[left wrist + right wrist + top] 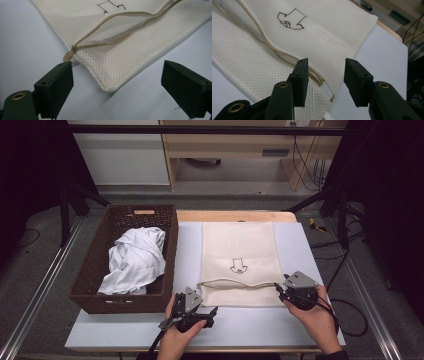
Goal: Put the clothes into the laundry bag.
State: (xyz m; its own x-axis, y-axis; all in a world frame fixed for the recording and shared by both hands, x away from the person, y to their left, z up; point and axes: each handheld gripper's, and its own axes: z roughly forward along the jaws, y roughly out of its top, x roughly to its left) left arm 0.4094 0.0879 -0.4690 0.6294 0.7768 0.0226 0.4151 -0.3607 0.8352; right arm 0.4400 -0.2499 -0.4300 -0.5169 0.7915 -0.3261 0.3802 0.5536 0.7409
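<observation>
A: Where the left tongs [117,87] sit, lower centre of the high view, jaws stand wide apart, bracketing the mesh bag's [240,260] near corner, untouched.

B: Right tongs [325,82]: jaws apart, empty, over the bag's zip end [322,83].

A: Bag: flat, centre of the white counter [300,250], zip partly undone.

B: Wicker basket [95,270], left; white cloth [135,260] inside.

Mesh bag [140,50] corner between wide-apart jaws
</observation>
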